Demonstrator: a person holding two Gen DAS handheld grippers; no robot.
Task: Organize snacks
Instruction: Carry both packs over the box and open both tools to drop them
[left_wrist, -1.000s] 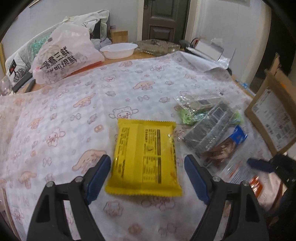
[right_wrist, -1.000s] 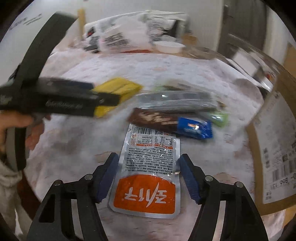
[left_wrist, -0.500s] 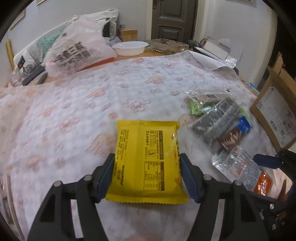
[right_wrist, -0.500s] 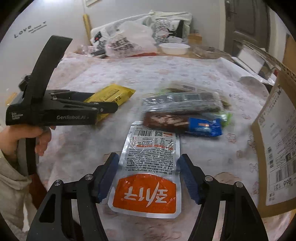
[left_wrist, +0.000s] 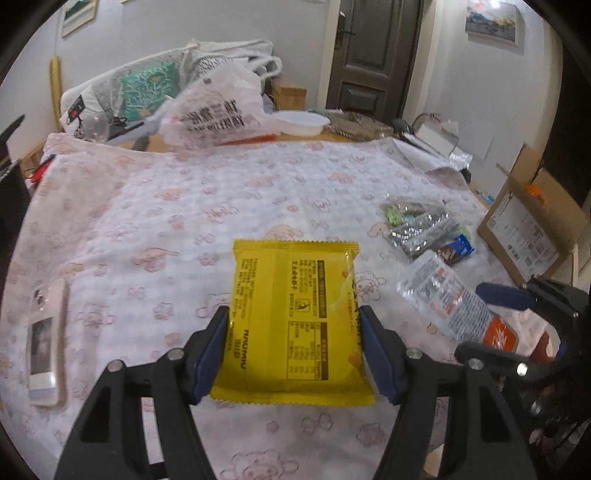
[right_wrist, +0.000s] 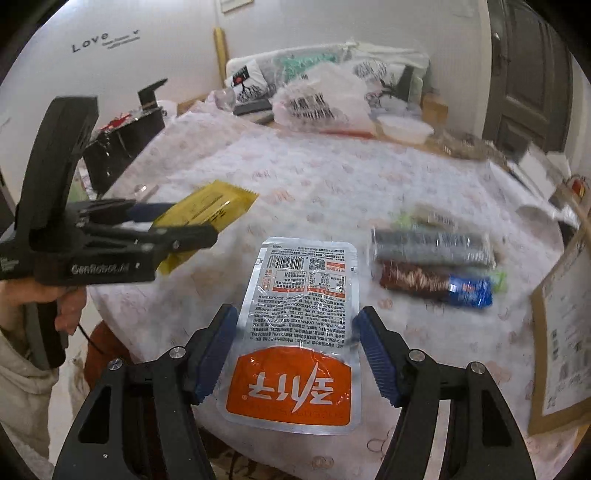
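Note:
My left gripper (left_wrist: 293, 345) is shut on a yellow snack packet (left_wrist: 295, 317) and holds it above the table; the packet also shows in the right wrist view (right_wrist: 207, 210), lifted in the left gripper (right_wrist: 177, 230). My right gripper (right_wrist: 295, 350) is shut on a silver pouch with an orange label (right_wrist: 299, 332) and holds it up; the pouch also shows in the left wrist view (left_wrist: 447, 299). A pile of snacks lies on the cloth at the right: a grey foil pack (right_wrist: 428, 245), a brown and blue bar (right_wrist: 436, 282) and a green packet (left_wrist: 397, 214).
The table has a pink cartoon-print cloth (left_wrist: 221, 206). A phone (left_wrist: 46, 332) lies at the left. A cardboard box (left_wrist: 532, 236) stands at the right edge. Plastic bags (left_wrist: 218, 110) and a white bowl (left_wrist: 301, 123) sit at the back.
My left gripper has closed on the yellow packet and lifted it off the cloth. My right gripper has closed on the silver pouch and raised it a little.

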